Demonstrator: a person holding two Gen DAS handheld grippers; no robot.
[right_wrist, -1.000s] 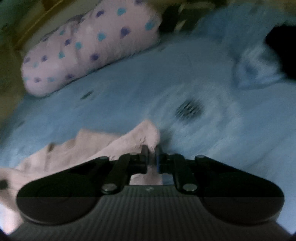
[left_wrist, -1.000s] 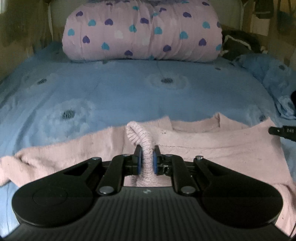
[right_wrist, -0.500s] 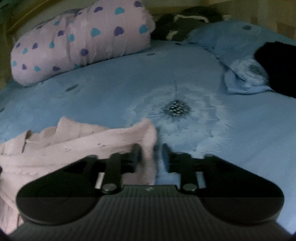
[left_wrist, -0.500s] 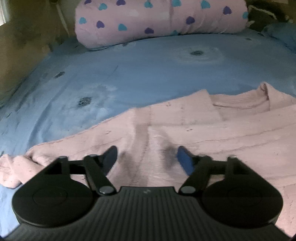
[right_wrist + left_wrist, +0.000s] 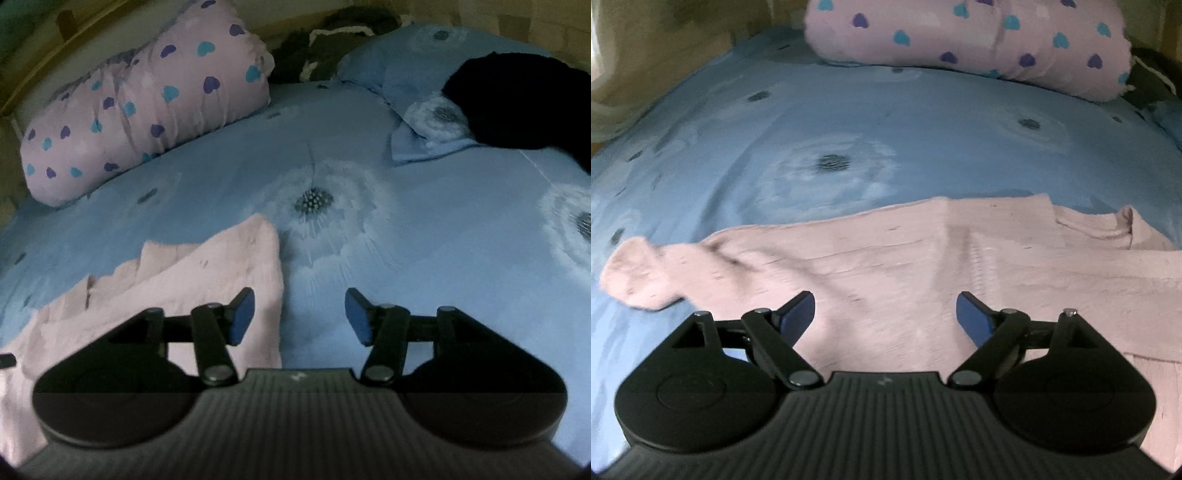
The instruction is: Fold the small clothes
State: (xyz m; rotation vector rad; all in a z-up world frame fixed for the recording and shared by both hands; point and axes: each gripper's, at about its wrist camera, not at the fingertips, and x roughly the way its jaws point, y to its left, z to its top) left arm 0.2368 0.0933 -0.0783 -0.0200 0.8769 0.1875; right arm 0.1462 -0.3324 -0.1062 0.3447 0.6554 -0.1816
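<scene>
the fuzzy pink sweater (image 5: 923, 266) lies flat on the smooth blue bedsheet (image 5: 849, 129), broad bare sheet beyond its edges. left gripper (image 5: 885, 314) and right gripper (image 5: 300, 314) have just been opening; both gape, nothing gripped. heart-print pillow (image 5: 147, 110) bounds the far side.

Heart-print bolster (image 5: 967, 40) (pink) — blue bedsheet (image 5: 923, 140).

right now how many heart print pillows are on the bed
1: the heart-print pillow lies at the far end of the blue bedsheet, beyond the pink garment. Others may sit out of view.
</scene>
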